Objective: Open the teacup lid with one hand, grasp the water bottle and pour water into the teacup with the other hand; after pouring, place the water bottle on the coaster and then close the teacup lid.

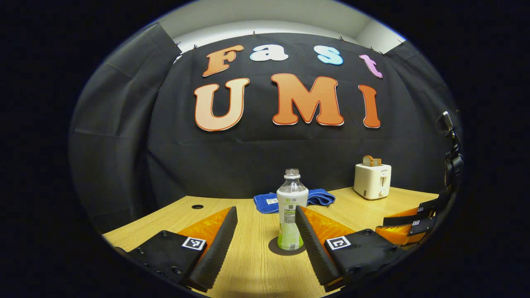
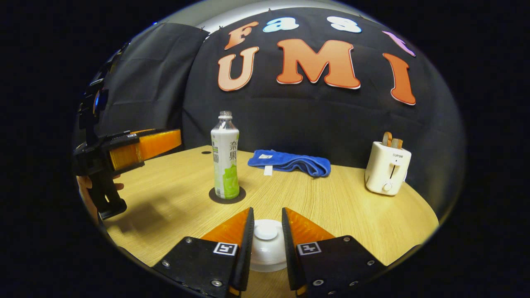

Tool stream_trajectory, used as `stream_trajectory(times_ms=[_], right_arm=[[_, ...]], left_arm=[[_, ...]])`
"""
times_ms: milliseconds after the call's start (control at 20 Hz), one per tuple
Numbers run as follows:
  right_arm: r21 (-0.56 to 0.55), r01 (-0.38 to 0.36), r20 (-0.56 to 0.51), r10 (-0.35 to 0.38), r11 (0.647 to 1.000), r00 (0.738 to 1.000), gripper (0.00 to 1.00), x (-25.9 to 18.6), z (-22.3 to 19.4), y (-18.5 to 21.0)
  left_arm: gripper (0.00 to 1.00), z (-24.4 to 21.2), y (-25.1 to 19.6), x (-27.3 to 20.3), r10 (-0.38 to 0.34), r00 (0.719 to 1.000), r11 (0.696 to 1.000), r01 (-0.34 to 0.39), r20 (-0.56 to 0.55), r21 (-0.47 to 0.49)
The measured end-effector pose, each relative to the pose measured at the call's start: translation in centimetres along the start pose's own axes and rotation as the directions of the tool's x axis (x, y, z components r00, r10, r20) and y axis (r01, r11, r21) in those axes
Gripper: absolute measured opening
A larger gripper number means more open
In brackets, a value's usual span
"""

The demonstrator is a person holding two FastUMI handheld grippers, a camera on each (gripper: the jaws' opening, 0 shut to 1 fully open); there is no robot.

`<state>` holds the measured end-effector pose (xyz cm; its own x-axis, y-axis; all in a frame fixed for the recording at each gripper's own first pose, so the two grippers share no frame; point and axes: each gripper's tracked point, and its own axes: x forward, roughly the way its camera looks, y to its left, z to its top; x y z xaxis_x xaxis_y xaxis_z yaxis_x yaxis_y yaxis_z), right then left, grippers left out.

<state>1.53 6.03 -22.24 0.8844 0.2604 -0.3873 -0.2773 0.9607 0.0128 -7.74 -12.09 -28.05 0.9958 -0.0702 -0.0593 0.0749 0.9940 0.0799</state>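
An uncapped water bottle (image 1: 292,207) with a green-and-white label stands upright on a dark round coaster (image 1: 273,248). My left gripper (image 1: 266,211) is open in front of it, its fingers apart and holding nothing. From the right gripper view, the bottle (image 2: 225,165) and coaster (image 2: 215,196) sit at mid-table, with the left gripper (image 2: 136,145) off to their left. My right gripper (image 2: 267,212) is shut on the white teacup lid (image 2: 266,238), a finger on each side of it, the knob facing up. The cup under the lid is mostly hidden.
A folded blue cloth (image 2: 290,162) lies at the back of the wooden table (image 2: 331,198). A cream toaster (image 2: 388,167) with bread in it stands at the back right. The right gripper (image 1: 414,223) appears at the right edge of the left gripper view.
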Motion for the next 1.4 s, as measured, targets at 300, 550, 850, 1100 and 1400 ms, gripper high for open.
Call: stream_trajectory(times_ms=[300, 550, 850, 1100, 1400], right_arm=[[0.013, 0.071, 0.119, -0.072, 0.997, 0.990, 0.71, -2.7, 5.1, -2.1], [0.031, 0.136, 0.194, -0.139, 0.990, 0.971, 0.80, -4.6, 9.0, -2.6], [-0.011, 0.176, 0.292, -0.166, 0.984, 0.942, 0.84, -6.2, 11.9, -1.8], [-0.005, 0.196, 0.329, -0.183, 0.981, 0.926, 0.86, -7.3, 13.3, -1.6], [-0.020, 0.218, 0.299, -0.203, 0.976, 0.932, 0.86, -7.9, 12.0, -2.1]], left_arm=[[0.94, 3.0, 0.1, -1.8, -0.001, 1.000, 0.997, 0.003, 0.028, -0.073], [0.96, 3.8, 0.4, -2.8, -0.010, 1.000, 0.997, 0.011, 0.016, -0.078], [0.96, 5.5, 0.5, -4.6, -0.014, 1.000, 0.998, 0.015, 0.015, -0.061], [0.95, 6.5, 1.4, -5.6, 0.045, 0.997, 0.997, -0.040, 0.068, -0.065], [0.95, 7.7, 1.3, -6.6, 0.077, 0.993, 0.997, -0.074, 0.088, -0.032]])
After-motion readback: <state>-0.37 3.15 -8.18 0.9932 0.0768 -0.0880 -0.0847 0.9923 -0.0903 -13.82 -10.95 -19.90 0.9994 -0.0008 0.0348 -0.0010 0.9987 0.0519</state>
